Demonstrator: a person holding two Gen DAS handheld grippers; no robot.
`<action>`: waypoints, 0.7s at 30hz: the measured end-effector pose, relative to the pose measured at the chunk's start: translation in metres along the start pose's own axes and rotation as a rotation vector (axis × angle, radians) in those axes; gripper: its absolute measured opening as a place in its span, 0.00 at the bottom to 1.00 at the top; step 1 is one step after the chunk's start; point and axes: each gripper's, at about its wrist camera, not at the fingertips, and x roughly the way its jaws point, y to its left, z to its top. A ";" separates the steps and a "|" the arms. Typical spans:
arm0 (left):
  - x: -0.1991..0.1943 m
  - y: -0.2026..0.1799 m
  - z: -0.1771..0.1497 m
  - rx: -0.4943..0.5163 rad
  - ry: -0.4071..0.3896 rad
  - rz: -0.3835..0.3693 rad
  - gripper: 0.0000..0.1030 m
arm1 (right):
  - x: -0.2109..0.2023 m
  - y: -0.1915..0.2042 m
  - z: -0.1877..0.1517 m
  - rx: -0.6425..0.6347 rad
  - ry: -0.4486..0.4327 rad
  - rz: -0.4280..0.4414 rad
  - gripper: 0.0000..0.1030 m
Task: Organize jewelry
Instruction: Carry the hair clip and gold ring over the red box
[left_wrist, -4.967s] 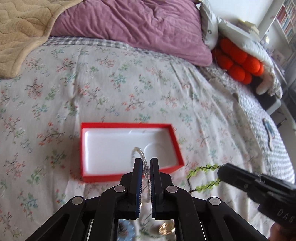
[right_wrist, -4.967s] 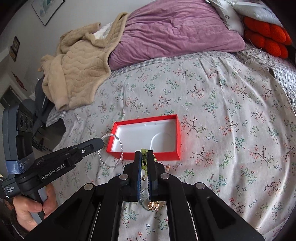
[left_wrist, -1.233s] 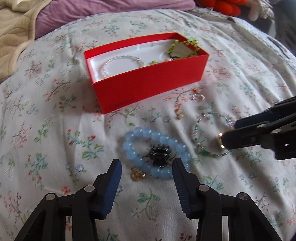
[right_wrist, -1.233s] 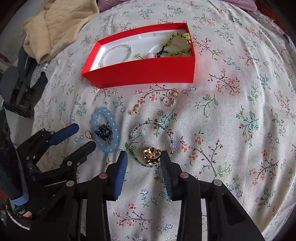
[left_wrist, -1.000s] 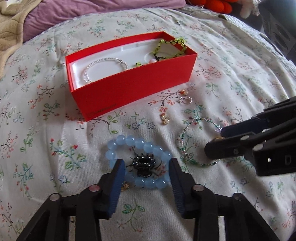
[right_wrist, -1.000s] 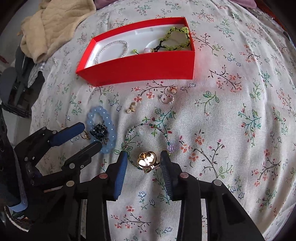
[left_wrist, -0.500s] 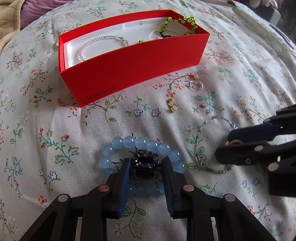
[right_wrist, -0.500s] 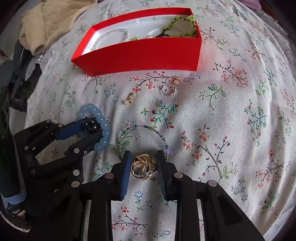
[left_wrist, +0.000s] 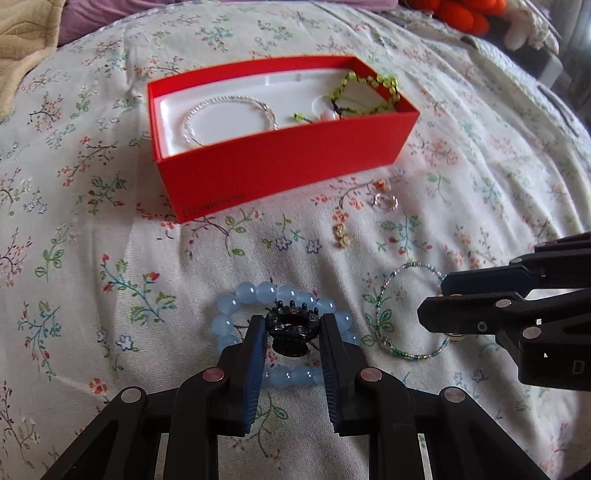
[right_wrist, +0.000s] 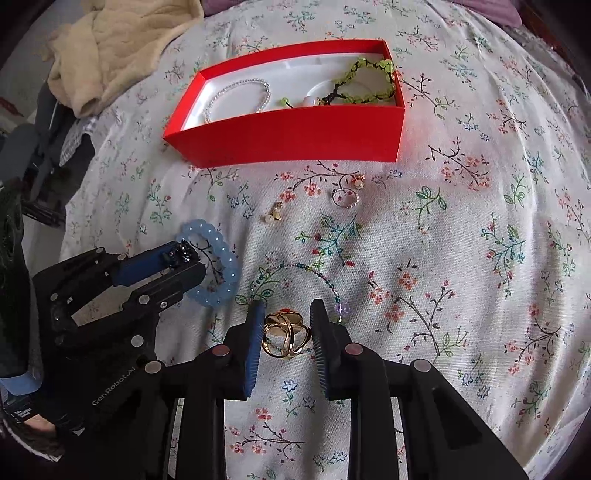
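A red box (left_wrist: 280, 166) (right_wrist: 295, 142) on the floral bedspread holds a silver bracelet (left_wrist: 229, 118) and a green beaded bracelet (left_wrist: 365, 92). My left gripper (left_wrist: 291, 328) is shut on a black hair claw (left_wrist: 293, 328) that sits inside a blue bead bracelet (left_wrist: 236, 306) (right_wrist: 218, 266). My right gripper (right_wrist: 284, 321) is shut on a gold knot brooch (right_wrist: 282, 334), over a thin green bead bracelet (right_wrist: 306, 273) (left_wrist: 399, 314). The left gripper also shows in the right wrist view (right_wrist: 181, 266).
Small earrings (right_wrist: 275, 214) (right_wrist: 356, 181) and a little ring (right_wrist: 345, 197) lie on the bedspread before the box. A beige blanket (right_wrist: 110, 44) lies at the far left. Orange cushions (left_wrist: 465, 14) sit at the far right.
Both grippers dropped to the bedspread and closed: the left around the black hair claw, the right around the gold brooch. Five seconds ago they carried the two bracelets that now lie in the box.
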 end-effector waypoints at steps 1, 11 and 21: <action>-0.003 0.004 0.001 -0.015 -0.005 -0.009 0.22 | -0.003 0.000 0.000 0.005 -0.006 0.008 0.26; -0.023 0.023 0.012 -0.118 -0.060 -0.009 0.22 | -0.036 -0.008 0.012 0.045 -0.077 0.067 0.26; -0.031 0.022 0.033 -0.193 -0.107 0.026 0.22 | -0.066 -0.035 0.036 0.154 -0.170 0.106 0.26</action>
